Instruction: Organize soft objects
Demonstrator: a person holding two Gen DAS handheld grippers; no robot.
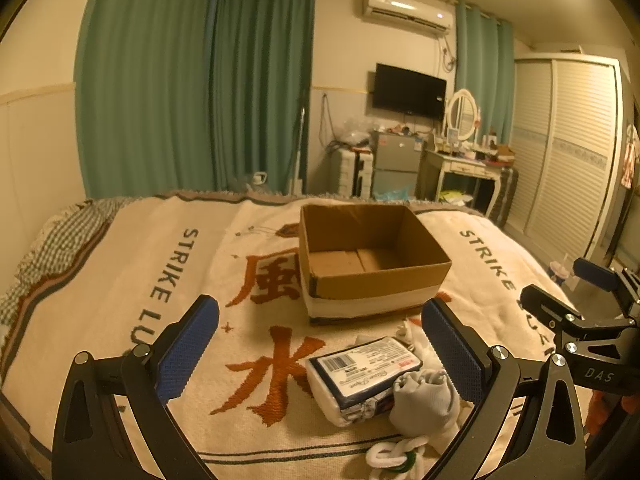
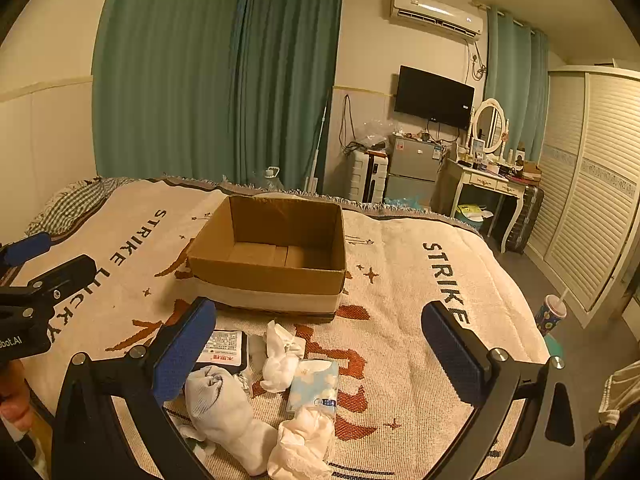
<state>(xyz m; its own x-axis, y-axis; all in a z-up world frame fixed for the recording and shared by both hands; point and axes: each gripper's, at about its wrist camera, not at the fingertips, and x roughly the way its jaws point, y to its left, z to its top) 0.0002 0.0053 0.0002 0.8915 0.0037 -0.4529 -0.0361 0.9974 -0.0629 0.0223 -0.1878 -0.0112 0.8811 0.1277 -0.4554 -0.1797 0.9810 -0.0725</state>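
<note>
Right wrist view shows the soft things lying loose on the cream woven bedspread (image 2: 400, 280), all low between and just below this claw's blue pads: a rolled white sock (image 2: 228, 412) beside the left pad, a crumpled white cloth (image 2: 282, 354) ahead of it, a pale blue tissue pack (image 2: 314, 386) near the middle, and a lacy cream bundle (image 2: 304, 444) nearest the camera. A dark-edged wipes packet (image 2: 222, 350) lies partly behind the left pad.

Beyond the fingertips sits the open brown cardboard box (image 2: 268, 276), and its floor looks bare, so I judge that no sorting is done yet and every item is left to move.

The right gripper (image 2: 318, 336) has its jaws spread wide, holding nothing. The left gripper (image 1: 318, 334) is likewise wide apart and empty, with the wipes packet (image 1: 362, 374) and a grey-white sock (image 1: 424, 398) low between its pads, near the right one, and a white braided cord (image 1: 394, 454) nearest its camera.
</note>
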